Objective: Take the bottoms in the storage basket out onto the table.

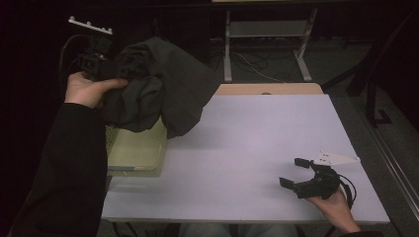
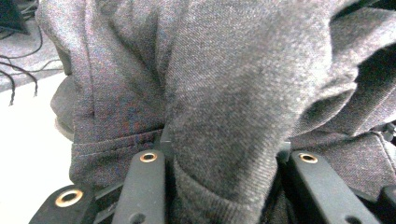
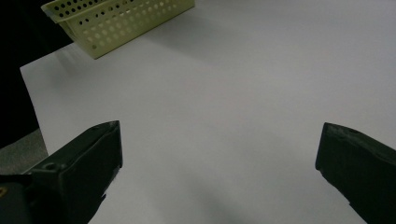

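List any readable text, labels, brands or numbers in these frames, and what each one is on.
None can be read.
Dark grey fabric garment, clamped in the left gripper: no print or tag in sight.
Pale yellow perforated plastic basket: no label.
White tabletop: bare.
Right gripper, jaws open, with its grey three-cornered plate: no markings legible.

Matt grey cloth garment point(image 2: 224, 93), perforated plastic basket point(image 3: 116, 21)
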`<action>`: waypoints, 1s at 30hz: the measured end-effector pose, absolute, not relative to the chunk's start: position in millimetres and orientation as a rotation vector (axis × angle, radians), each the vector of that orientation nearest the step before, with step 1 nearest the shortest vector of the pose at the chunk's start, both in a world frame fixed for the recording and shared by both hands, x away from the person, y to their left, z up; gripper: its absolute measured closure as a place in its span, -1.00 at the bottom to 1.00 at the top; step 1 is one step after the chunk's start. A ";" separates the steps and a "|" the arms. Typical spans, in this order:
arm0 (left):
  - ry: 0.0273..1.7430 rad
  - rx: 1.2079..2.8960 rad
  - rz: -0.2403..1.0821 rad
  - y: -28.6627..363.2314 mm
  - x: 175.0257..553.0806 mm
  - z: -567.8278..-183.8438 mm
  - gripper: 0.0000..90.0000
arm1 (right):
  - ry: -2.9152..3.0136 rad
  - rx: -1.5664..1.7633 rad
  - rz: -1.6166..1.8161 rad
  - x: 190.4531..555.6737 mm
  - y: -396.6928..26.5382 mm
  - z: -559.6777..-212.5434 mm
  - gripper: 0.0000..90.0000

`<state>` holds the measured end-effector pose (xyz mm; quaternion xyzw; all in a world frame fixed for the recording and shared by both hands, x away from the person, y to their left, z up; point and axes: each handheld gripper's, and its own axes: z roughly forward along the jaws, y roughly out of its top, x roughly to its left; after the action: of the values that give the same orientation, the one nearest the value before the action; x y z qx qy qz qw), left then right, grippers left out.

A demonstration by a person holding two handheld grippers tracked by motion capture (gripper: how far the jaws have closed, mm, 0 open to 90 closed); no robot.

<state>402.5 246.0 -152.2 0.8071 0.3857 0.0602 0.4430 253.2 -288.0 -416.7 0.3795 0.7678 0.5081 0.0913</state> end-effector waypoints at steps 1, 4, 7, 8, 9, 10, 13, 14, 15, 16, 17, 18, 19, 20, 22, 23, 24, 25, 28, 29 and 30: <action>0.950 2.008 0.152 243.6 403.2 -151.6 0.37 | 2.286 1.138 1.510 252.6 -288.0 -416.5 -1.00; 0.944 2.007 0.147 236.8 405.4 -150.8 0.37 | 2.284 1.140 1.511 252.6 -288.2 -416.4 -1.00; 0.939 2.012 0.137 230.0 406.5 -151.0 0.37 | 2.281 1.137 1.514 252.6 -288.5 -416.3 -1.00; 0.938 2.013 0.135 227.8 406.8 -151.1 0.37 | 2.281 1.137 1.514 252.6 -288.6 -416.3 -1.00; 0.933 2.018 0.134 225.8 407.2 -151.2 0.37 | 2.282 1.137 1.514 252.7 -288.6 -416.3 -1.00; 0.931 2.019 0.134 223.6 407.8 -151.4 0.37 | 2.282 1.137 1.515 252.6 -288.6 -416.3 -1.00; 0.922 2.028 0.127 217.7 409.5 -152.0 0.37 | 2.283 1.134 1.514 252.5 -288.6 -416.2 -1.00; 0.920 2.029 0.127 215.7 410.1 -152.2 0.37 | 2.284 1.140 1.515 252.2 -288.6 -416.1 -1.00; 0.919 2.029 0.123 213.7 410.4 -152.3 0.37 | 2.283 1.140 1.516 252.2 -288.7 -416.1 -1.00; 0.913 2.033 0.123 211.9 410.9 -152.4 0.36 | 2.283 1.141 1.516 252.2 -288.8 -416.1 -1.00; 0.908 2.035 0.121 210.0 411.2 -152.6 0.36 | 2.283 1.141 1.516 252.2 -288.8 -416.1 -1.00; 0.903 2.040 0.123 208.0 411.4 -152.8 0.36 | 2.284 1.141 1.515 252.3 -288.8 -416.1 -1.00; 0.899 2.043 0.120 205.8 411.6 -153.1 0.36 | 2.284 1.134 1.514 252.5 -288.8 -416.3 -1.00; 0.899 2.043 0.117 203.4 411.8 -153.3 0.36 | 2.284 1.134 1.514 252.5 -288.8 -416.3 -1.00; 0.891 2.047 0.114 199.2 412.9 -153.7 0.36 | 2.285 1.133 1.516 252.5 -288.8 -416.3 -1.00; 0.887 2.048 0.112 197.3 413.5 -154.1 0.36 | 2.287 1.136 1.517 252.2 -288.8 -416.2 -1.00; 0.888 2.047 0.108 194.8 413.8 -154.4 0.36 | 2.287 1.136 1.517 252.1 -288.9 -416.1 -1.00; 0.884 2.049 0.107 192.8 414.4 -154.7 0.36 | 2.287 1.133 1.518 252.1 -289.3 -416.1 -1.00; 0.870 2.054 0.096 186.0 415.8 -155.8 0.36 | 2.282 1.133 1.521 251.9 -289.8 -416.1 -1.00; 0.867 2.057 0.095 183.7 416.2 -156.1 0.36 | 2.281 1.135 1.521 251.9 -289.8 -416.1 -1.00; 0.861 2.060 0.093 181.7 416.9 -156.6 0.36 | 2.281 1.135 1.521 251.8 -289.9 -416.0 -1.00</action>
<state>416.9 181.7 -156.6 0.8286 0.3463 0.0375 0.4382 251.8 -289.9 -416.0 0.3811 0.7659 0.5105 0.0871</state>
